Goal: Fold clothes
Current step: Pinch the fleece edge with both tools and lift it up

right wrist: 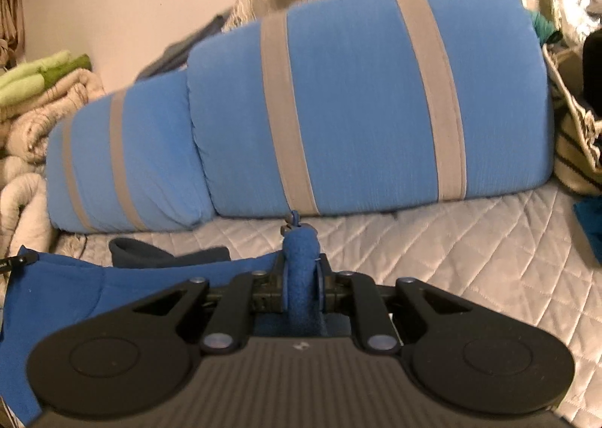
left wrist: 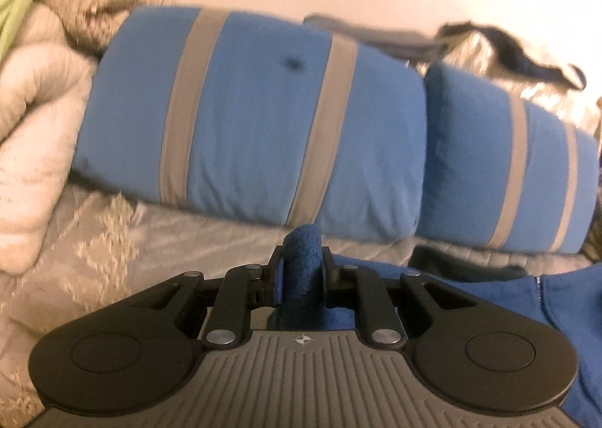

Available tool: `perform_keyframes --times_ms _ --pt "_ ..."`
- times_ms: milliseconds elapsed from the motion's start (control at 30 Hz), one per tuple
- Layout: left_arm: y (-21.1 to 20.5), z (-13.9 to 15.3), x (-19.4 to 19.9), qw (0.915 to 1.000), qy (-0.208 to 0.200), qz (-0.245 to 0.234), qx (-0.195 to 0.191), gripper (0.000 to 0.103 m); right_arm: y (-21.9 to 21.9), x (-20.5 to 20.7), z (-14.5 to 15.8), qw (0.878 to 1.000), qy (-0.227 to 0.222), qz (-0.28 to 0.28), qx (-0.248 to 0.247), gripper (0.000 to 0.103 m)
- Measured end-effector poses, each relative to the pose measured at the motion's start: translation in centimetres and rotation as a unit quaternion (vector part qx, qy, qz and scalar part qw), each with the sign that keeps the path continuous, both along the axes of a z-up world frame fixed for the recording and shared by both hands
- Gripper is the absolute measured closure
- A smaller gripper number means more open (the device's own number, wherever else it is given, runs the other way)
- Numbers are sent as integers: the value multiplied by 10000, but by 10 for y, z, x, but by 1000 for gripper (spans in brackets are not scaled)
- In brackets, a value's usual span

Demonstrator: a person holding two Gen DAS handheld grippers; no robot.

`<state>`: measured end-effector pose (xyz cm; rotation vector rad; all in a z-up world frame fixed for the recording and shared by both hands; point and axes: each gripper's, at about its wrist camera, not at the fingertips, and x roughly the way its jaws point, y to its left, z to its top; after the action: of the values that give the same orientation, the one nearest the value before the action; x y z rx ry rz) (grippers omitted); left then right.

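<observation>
A dark blue fleece garment [left wrist: 557, 307] with a zipper lies on the quilted bed cover and stretches between my two grippers. My left gripper [left wrist: 301, 270] is shut on a bunched fold of it, the fleece sticking up between the fingers. In the right wrist view the same blue garment [right wrist: 75, 292] spreads out to the left, and my right gripper [right wrist: 301, 270] is shut on another bunched fold. A dark collar or lining [right wrist: 143, 251] shows at the garment's far edge.
Two light blue pillows with grey stripes [left wrist: 244, 119] [right wrist: 357, 97] lie across the bed just ahead of both grippers. Beige blankets and green cloth [left wrist: 45, 52] are piled at the left. Dark clothes [left wrist: 526, 52] lie behind the pillows. A striped bag [right wrist: 575, 142] stands at the right.
</observation>
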<state>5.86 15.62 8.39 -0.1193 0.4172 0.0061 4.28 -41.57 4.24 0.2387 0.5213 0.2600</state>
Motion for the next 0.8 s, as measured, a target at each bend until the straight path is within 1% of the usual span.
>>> perform_keyframes --times_ms 233,333,533,733,800 --pt "-4 17 -9 9986 -524 -41 -32 85 -4 -6 15 9995 -309 -38 79 89" --pt "-4 16 -6 9984 -560 -46 40 85 -5 -6 17 9993 -360 -42 100 89" --pt "-9 5 17 9991 -314 119 256 85 5 13 8 9996 -201 -156 -151 89" --pt "-14 -14 53 9977 306 440 424 85 16 37 -1 9990 48 -341 -297 89" --pt "-14 -20 62 9966 440 504 476 85 20 45 -6 9984 133 -397 -371 89"
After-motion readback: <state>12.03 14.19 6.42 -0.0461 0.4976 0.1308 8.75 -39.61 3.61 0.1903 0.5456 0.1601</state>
